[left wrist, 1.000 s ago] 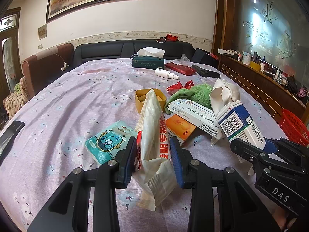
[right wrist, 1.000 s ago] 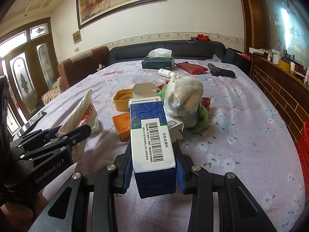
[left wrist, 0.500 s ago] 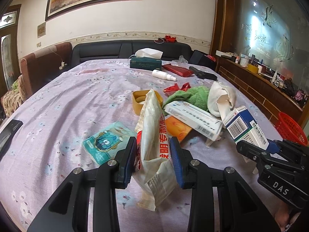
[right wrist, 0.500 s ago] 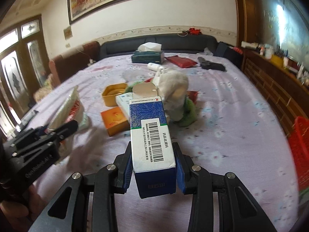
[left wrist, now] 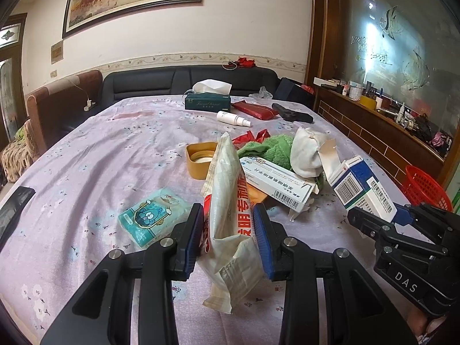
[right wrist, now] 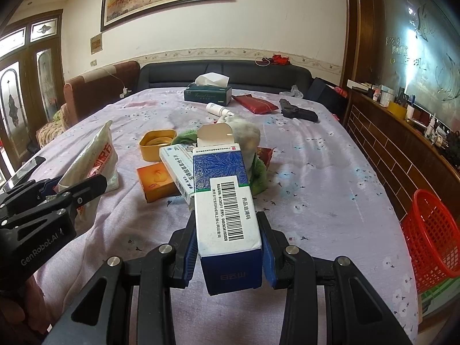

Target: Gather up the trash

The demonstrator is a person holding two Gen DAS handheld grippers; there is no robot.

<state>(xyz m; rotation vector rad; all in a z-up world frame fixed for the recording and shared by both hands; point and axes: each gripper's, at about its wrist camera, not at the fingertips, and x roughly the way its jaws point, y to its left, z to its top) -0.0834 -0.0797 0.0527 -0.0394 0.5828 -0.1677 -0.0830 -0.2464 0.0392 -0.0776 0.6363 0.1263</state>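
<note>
My left gripper (left wrist: pixel 227 215) is shut on a crumpled cream wrapper (left wrist: pixel 227 201) with red characters, held upright over the table. My right gripper (right wrist: pixel 228 221) is shut on a blue and white medicine box (right wrist: pixel 224 201) with a barcode and an open flap. In the left wrist view the right gripper (left wrist: pixel 373 215) shows at the right with the box (left wrist: pixel 359 187). In the right wrist view the left gripper (right wrist: pixel 86 187) shows at the left with the wrapper (right wrist: pixel 95 158). A red mesh basket (right wrist: pixel 431 230) stands off the table's right side.
On the purple floral tablecloth (left wrist: pixel 100 158) lie a long white medicine box (left wrist: pixel 276 184), an orange box (right wrist: pixel 152 181), a teal tissue pack (left wrist: pixel 149 218), a yellow lid (left wrist: pixel 201 158), a green cloth (left wrist: pixel 270 149) and a white wad (left wrist: pixel 307 152). A tissue box (left wrist: pixel 207 100), spray bottle (left wrist: pixel 233 118) and red pouch (left wrist: pixel 256 109) sit farther back.
The right wrist view has swung to the right, so the red basket shows more fully. Both grips are unchanged and the left gripper has stayed almost still.
</note>
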